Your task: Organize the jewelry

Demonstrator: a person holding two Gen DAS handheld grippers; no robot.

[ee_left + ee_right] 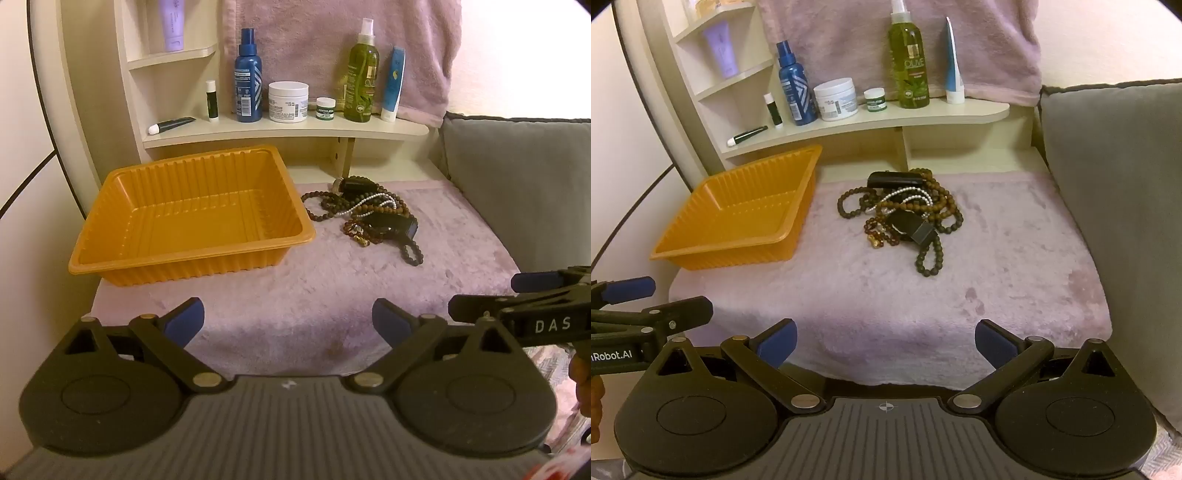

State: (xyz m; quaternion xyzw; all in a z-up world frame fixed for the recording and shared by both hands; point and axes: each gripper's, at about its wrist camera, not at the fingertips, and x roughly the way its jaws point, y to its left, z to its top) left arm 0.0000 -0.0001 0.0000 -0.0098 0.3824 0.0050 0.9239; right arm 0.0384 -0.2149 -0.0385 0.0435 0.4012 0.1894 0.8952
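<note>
Sorting not begun; both hand-held grippers, left [288,319] and right [884,338], gape empty; next, pick from the tangled beaded jewelry heap [905,218] at frame centre into the ribbed orange plastic tray [738,218].

In front of me is a soft pink blanket [886,295]. At the far side a cream shelf [871,120] holds bottles and jars, with a pink towel [849,44] hanging behind. A gray cushion [1115,221] stands on the right.
</note>
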